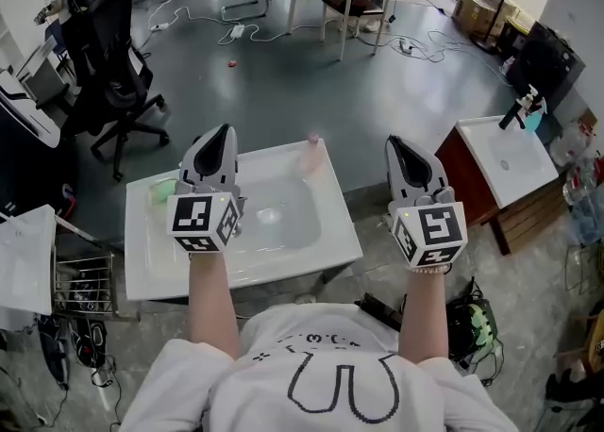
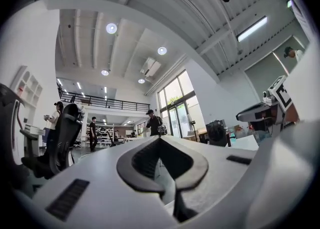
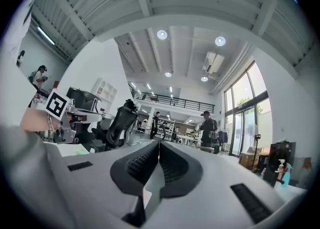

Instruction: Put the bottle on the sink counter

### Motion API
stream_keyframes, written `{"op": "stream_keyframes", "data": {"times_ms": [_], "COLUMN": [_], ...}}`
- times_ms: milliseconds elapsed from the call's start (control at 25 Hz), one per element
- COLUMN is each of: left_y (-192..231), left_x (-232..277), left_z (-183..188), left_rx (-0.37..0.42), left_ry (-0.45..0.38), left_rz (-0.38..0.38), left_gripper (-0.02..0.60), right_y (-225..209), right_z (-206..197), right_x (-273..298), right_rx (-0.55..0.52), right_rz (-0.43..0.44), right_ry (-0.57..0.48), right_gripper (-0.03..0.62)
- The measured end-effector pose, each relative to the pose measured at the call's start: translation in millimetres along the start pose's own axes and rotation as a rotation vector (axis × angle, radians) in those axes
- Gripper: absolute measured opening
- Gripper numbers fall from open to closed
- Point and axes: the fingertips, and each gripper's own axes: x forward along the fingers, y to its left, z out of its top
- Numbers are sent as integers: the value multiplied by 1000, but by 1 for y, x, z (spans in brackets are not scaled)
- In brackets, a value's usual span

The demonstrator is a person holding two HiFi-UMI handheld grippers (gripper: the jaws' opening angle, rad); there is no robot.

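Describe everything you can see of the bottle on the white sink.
The bottle is small and pale pink, apparently plastic, and seems to be upright. It stands on the sink counter at its far right corner, just beside the basin. Only the counter touches it. It is too blurred to show a cap or label.

No lettering or number can be read anywhere.

The left forearm (image 1: 209, 298) and right forearm (image 1: 423, 312) are bare and reach forward side by side, well apart. The left claw (image 1: 223, 130) and right claw (image 1: 393, 142) point ahead, roughly level. Each has its jaws pressed together with nothing between them.
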Motion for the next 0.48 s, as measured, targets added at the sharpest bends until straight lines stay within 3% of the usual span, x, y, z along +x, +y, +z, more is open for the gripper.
{"op": "stream_keyframes", "data": {"times_ms": [480], "left_y": [-3], "left_x": [-21], "left_z": [28], "left_rx": [58], "left_ry": [-121], "left_rz": [-29], "left_gripper": [9], "right_y": [-7], "right_z": [21], "right_x": [-13], "right_rx": [-50], "right_rz": [-18], "right_ry": [-115], "right_gripper": [29]}}
